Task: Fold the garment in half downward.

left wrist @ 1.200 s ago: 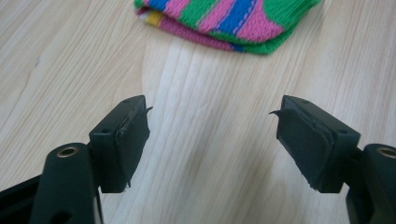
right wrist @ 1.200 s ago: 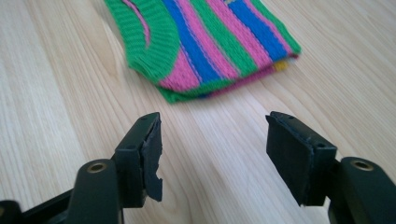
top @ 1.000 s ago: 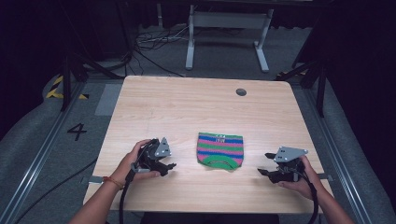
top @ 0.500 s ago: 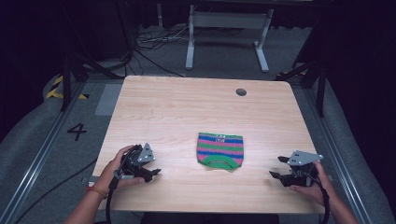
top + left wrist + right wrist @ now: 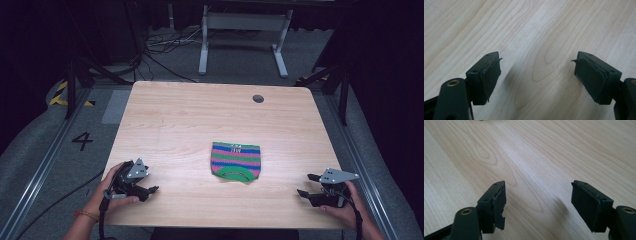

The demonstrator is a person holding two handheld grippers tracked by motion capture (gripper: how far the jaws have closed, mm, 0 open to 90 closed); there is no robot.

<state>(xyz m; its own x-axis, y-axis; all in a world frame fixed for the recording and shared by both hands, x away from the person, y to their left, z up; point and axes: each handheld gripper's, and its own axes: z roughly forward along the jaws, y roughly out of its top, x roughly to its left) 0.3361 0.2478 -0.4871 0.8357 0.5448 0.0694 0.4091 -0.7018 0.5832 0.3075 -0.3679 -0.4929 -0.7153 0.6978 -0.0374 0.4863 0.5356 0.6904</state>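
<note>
Both hands have drawn back from the striped cloth (image 5: 236, 161), left claw (image 5: 154, 189) and right claw (image 5: 305, 185) spreading wider, empty.

1. The right gripper (image 5: 538, 195) rises from the bottom edge, its two black jaws standing wide apart with nothing between them; they have just been opening.
2. Each jaw ends in a flat, dark rubber pad on its inner face; the left-hand pad (image 5: 499, 207) has a ragged, chipped lower edge.
3. A brass-coloured round fitting (image 5: 466, 211) sits on the left-hand jaw's arm, and another (image 5: 628, 210) on the right-hand one.
4. Beneath the jaws lies a pale wooden table top (image 5: 549, 152) with wavy brown grain, bare between the pads.
</note>
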